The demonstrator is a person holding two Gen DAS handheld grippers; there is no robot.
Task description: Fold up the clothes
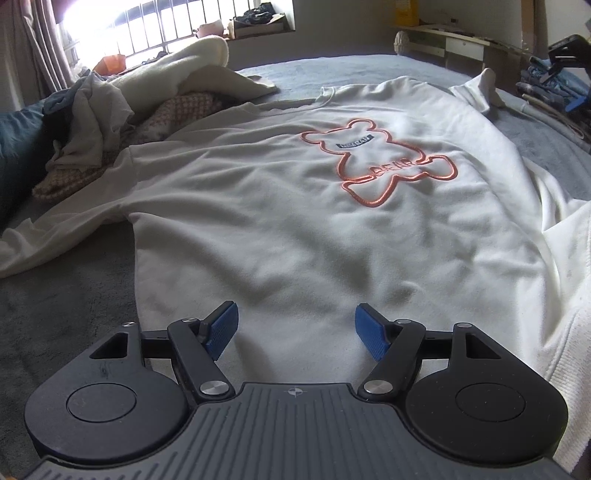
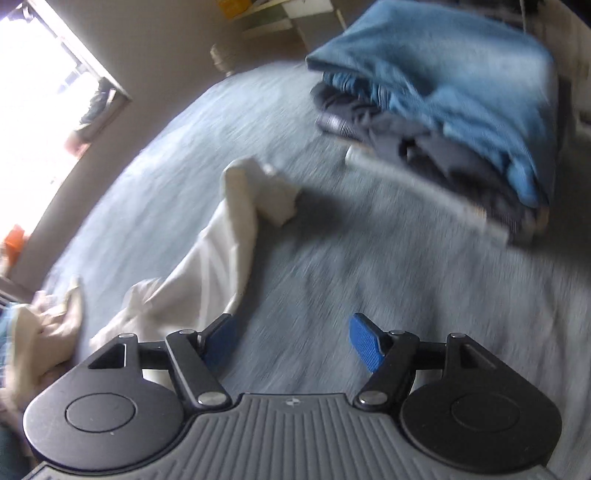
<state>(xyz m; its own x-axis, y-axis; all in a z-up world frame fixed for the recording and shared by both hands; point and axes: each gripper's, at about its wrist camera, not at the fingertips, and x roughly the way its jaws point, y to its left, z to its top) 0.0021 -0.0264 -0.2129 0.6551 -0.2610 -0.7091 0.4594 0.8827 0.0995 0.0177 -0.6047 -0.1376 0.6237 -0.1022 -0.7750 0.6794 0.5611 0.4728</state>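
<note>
The white sweatshirt [image 1: 295,206] lies spread flat, front side up, on the grey bed [image 1: 66,295], with an orange bear outline [image 1: 376,158] on its chest. The left gripper [image 1: 295,332] hovers over the lower part of the garment; its jaws are spread wide, with nothing between the blue pads [image 1: 225,328]. One sleeve [image 1: 55,236] extends to the left across the bed. A pile of unfolded clothes [image 1: 122,107] sits beyond it, near the window [image 1: 147,29]. The right wrist view is motion-blurred. The right gripper [image 2: 291,341] is above the bare bed surface [image 2: 332,277], jaws spread and empty. The other sleeve [image 2: 229,236] of the sweatshirt lies just left of the right gripper. A stack of folded blue and dark garments [image 2: 443,103] rests on the bed at the upper right, well apart from the sleeve.
</note>
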